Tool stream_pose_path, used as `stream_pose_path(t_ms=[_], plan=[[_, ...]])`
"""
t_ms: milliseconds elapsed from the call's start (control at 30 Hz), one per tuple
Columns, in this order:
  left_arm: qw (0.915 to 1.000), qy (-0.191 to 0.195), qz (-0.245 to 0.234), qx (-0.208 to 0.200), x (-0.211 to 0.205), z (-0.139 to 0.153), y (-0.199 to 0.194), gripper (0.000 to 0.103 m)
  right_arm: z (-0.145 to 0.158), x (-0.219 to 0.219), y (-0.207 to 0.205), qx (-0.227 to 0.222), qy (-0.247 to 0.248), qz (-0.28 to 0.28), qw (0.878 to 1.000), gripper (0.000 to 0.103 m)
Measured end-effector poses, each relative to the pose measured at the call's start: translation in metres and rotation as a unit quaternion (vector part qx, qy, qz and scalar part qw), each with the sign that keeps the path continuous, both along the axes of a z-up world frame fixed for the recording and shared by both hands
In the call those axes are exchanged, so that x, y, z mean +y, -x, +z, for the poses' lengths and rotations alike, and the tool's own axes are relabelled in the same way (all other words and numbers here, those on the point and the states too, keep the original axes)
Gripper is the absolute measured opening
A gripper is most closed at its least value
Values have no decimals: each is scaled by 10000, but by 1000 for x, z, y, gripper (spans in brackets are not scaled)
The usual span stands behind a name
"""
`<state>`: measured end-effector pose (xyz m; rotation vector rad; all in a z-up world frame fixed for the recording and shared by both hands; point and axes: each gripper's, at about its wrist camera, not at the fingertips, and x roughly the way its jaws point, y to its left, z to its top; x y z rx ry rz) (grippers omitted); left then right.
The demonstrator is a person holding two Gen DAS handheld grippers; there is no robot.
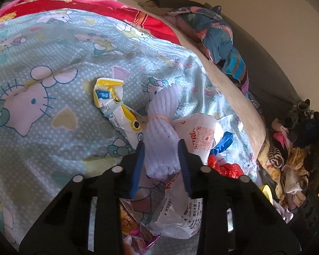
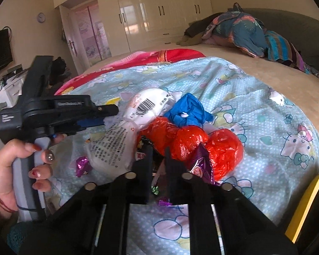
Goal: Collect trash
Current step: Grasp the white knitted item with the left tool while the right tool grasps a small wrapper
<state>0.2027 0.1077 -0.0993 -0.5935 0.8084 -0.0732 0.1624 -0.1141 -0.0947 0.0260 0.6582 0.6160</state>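
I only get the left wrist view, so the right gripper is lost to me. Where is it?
Observer: The right gripper is at the near edge of the trash pile, closed on a dark wrapper.
Operator: Anything beside it?
Observer: A purple wrapper sits just right of its fingers, in front of the red bags.
Operator: How many red ones?
Observer: Three red bags show, bunched side by side below the blue bag.

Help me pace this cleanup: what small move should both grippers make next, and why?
Probably lift both straight up. The left gripper pinches the white foam netting bundle, and the right gripper looks closed on a dark wrapper in the pile, so both seem ready to leave the blue printed sheet.
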Motion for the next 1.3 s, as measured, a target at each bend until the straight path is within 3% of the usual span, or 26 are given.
stream_pose_path(t_ms=[333,600,833,1300], plan=[[9999,48,-26,-156,-1,3,4,9,7,-8,15,-66,-238,58,9997,5],[9930,-320,296,-1095,0,41,34,8,19,-16,29,-230,-455,82,9987,5],[9840,-437,426,-1675,-2,72,56,8,37,-26,39,-413,-685,59,9968,5],[9762,-624,137,-2073,-24,103,74,8,65,-51,51,-663,-1028,-130,9924,5]])
